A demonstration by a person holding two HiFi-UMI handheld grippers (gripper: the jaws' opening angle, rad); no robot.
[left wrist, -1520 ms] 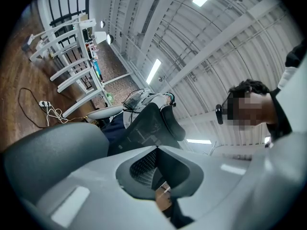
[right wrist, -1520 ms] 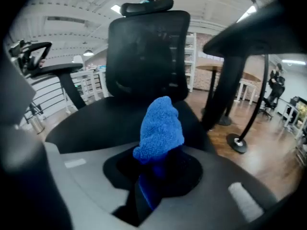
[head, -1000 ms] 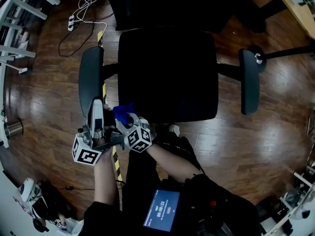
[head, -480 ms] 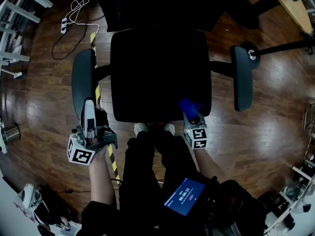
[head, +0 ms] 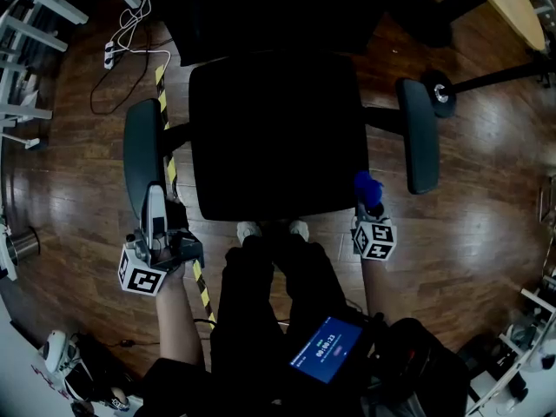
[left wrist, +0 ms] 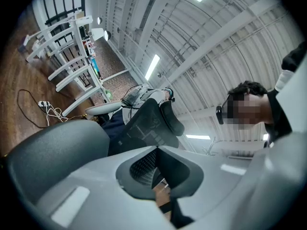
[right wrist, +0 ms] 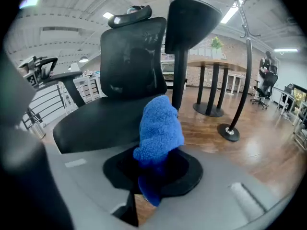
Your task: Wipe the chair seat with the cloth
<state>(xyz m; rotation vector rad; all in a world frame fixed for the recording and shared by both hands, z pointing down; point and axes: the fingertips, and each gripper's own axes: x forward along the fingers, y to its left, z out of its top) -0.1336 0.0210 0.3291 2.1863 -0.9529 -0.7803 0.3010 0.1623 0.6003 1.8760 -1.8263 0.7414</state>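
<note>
Right gripper view: pinched tight on the blue cloth [right wrist: 159, 128]; held by the right gripper [head: 371, 207] just beside the chair seat's [head: 276, 137] front right corner. Off that seat's front left corner: left gripper [head: 155, 196], jaws pressed together on nothing.

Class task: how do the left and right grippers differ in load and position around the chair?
Right gripper: jaws shut on a blue cloth; left gripper: jaws shut, empty. Left gripper is by the left armrest; right gripper by the front right corner of the seat. Both are near the seat front.
</note>
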